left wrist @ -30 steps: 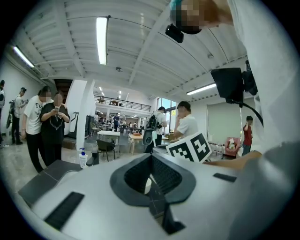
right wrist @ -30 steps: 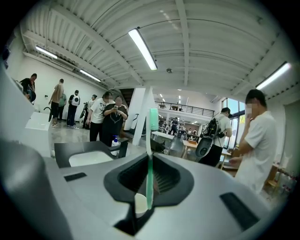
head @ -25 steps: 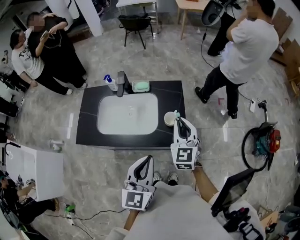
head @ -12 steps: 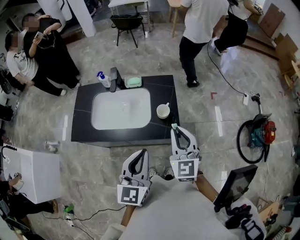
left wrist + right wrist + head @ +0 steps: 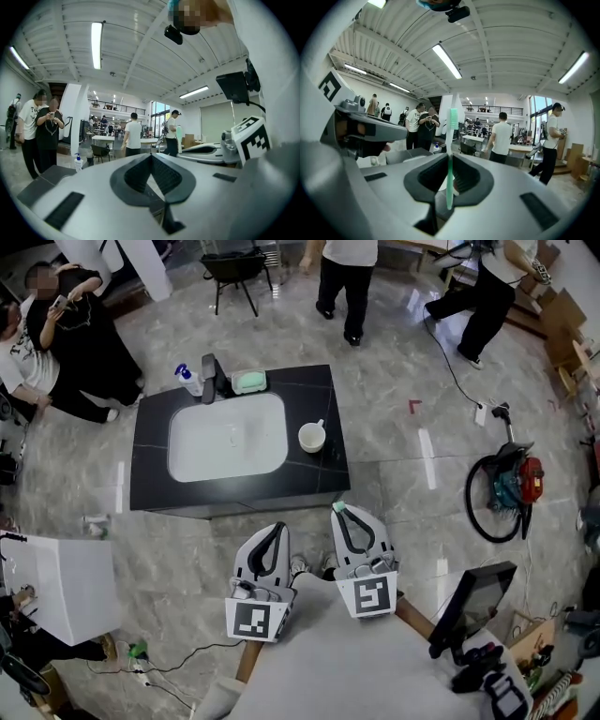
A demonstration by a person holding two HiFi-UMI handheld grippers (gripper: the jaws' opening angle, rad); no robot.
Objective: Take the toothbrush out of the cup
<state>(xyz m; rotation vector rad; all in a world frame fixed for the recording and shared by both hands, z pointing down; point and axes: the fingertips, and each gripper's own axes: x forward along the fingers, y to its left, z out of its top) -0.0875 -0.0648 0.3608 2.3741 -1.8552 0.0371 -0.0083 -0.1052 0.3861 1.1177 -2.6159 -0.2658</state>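
Head view shows only the toothbrush's (image 5: 337, 506) green tip; the fingers of the right gripper (image 5: 340, 514) clamp it upright, well apart from the cup (image 5: 312, 437) on the black table (image 5: 150, 465). The left gripper's (image 5: 151, 158) fingers are together, empty. People stand on a grey marble floor (image 5: 394, 399).

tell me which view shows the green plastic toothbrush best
The right gripper view: the green plastic toothbrush stands upright, clamped in the right gripper. The head view shows only its tip; the left gripper view shows it small.
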